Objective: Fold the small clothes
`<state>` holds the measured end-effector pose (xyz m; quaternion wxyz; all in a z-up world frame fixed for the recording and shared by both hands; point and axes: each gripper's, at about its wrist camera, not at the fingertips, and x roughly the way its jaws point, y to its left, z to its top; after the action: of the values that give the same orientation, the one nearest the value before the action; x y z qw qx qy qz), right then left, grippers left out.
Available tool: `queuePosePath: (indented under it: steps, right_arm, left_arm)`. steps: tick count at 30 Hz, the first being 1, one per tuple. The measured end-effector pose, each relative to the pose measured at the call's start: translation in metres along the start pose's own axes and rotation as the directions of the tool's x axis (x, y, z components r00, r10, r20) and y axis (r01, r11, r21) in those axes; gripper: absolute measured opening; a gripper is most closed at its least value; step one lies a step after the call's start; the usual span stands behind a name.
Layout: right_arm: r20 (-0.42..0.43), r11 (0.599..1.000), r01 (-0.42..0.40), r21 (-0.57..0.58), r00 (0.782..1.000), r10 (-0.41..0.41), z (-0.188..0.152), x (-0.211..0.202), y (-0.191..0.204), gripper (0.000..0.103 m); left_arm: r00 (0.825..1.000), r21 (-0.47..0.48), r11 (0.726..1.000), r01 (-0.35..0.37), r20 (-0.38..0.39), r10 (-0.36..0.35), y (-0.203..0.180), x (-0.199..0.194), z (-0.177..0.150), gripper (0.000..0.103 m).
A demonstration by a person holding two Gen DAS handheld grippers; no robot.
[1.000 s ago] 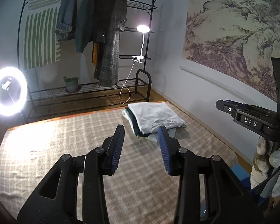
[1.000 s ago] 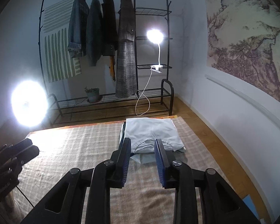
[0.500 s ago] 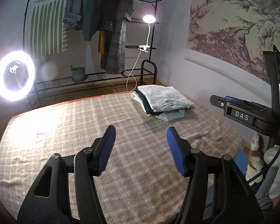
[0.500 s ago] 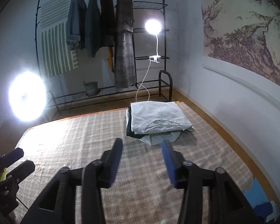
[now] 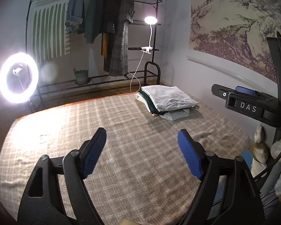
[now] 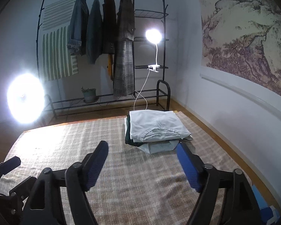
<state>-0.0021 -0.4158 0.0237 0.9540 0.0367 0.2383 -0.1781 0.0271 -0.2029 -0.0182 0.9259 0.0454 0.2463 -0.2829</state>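
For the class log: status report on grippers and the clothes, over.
Left gripper open, empty. Right gripper open, empty. Folded clothes stack at far edge of checked blanket, untouched. Nothing in the way.

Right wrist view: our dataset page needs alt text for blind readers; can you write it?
The open right gripper hangs empty over a checked blanket, short of a stack of folded clothes. Behind stand a clothes rack with hanging coats, a clip lamp and a ring light.
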Motion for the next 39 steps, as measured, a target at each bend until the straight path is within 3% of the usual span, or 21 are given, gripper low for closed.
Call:
queuePosePath:
  steps: [4,7,39]
  right_arm:
    - [0.024,1.000,0.022,-0.007,0.999,-0.022,0.001,-0.004,0.002,0.094]
    - [0.041,0.999,0.035,-0.001,0.999,-0.035,0.001,-0.006,0.002,0.103]
    - [0.070,0.999,0.029,0.014,0.997,-0.030,-0.001,-0.011,0.008,0.103]
  left_arm:
    - [0.998,0.004,0.999,-0.034,0.047,0.034,-0.001,-0.008,0.001,0.099]
    - [0.996,0.012,0.998,-0.060,0.065,0.059,-0.002,-0.011,0.003,0.102]
    - [0.998,-0.009,0.998,-0.059,0.028,0.059,0.002,-0.008,0.001,0.102]
